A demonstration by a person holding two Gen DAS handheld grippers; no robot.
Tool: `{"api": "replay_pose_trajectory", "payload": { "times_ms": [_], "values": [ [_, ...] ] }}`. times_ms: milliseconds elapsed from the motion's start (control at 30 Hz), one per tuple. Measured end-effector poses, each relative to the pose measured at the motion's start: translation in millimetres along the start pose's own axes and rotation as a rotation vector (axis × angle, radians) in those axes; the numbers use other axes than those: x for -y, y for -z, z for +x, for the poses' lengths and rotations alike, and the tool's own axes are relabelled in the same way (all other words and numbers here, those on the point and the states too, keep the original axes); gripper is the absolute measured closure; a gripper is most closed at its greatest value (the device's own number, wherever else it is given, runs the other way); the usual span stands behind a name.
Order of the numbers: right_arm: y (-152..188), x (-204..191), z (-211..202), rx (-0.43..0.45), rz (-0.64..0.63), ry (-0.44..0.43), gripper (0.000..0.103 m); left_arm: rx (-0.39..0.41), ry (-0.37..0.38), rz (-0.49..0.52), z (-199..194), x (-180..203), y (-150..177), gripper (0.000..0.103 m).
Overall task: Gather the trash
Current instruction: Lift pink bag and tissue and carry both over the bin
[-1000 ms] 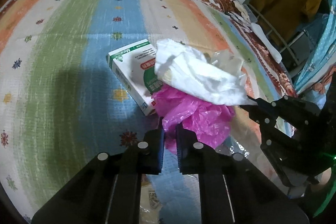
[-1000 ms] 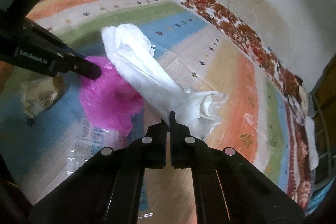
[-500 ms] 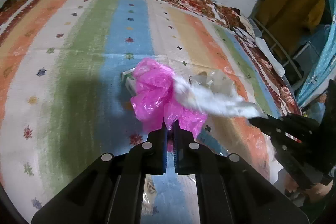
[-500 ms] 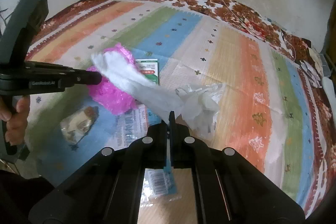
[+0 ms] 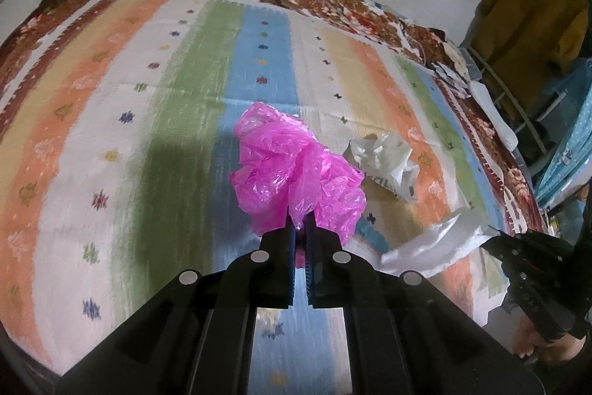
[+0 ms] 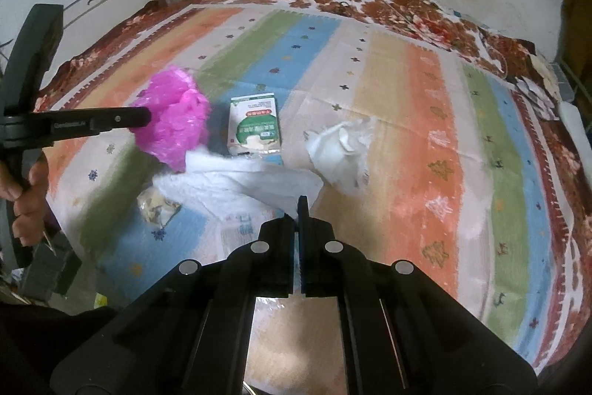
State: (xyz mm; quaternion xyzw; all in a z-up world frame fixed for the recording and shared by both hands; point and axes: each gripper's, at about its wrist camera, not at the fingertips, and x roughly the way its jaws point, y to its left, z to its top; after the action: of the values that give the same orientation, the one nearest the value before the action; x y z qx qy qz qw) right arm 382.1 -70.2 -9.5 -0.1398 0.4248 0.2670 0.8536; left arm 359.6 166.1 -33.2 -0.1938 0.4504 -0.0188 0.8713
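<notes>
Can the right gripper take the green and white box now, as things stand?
Probably not yet: the right gripper is shut on the white bag, so its jaws are occupied. The green and white box itself lies uncovered on the mat.

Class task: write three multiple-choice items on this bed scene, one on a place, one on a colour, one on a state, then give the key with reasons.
1. Where does the green-and-white box lie?
A. on the striped blanket
B. in the left tool
C. on the floor

2. What colour is the bag in the left tool?
A. yellow
B. pink
C. black

3. How is the right tool?
A. open, empty
B. shut on a white bag
C. shut on the box

Key: 1 A, the box lies flat on the blanket; 2 B, crumpled pink plastic shows between the fingers; 3 B, the white bag trails from its closed tips.
</notes>
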Motion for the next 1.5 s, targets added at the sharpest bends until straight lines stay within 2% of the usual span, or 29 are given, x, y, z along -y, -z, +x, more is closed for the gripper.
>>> {"api": "replay_pose_trajectory", "payload": {
  "times_ms": [300,467,800,1100,1500],
  "values": [
    [19,5,-19,-0.021,0.034,-0.003,0.102,-0.014,-0.030,-0.002,-23,8,18,0.100],
    [33,5,-29,-0.064,0.039,0.013,0.102,0.002,-0.051,0.011,-41,23,28,0.100],
    [59,6,-56,-0.100,0.095,-0.007,0.102,0.006,-0.044,0.042,-64,49,51,0.100],
    [76,4,-79,-0.102,0.129,-0.027,0.102,-0.007,-0.014,0.018,-86,63,71,0.100],
    [109,-3,-109,-0.092,0.180,-0.062,0.102,-0.005,0.002,0.051,-113,84,105,0.100]
  ]
}}
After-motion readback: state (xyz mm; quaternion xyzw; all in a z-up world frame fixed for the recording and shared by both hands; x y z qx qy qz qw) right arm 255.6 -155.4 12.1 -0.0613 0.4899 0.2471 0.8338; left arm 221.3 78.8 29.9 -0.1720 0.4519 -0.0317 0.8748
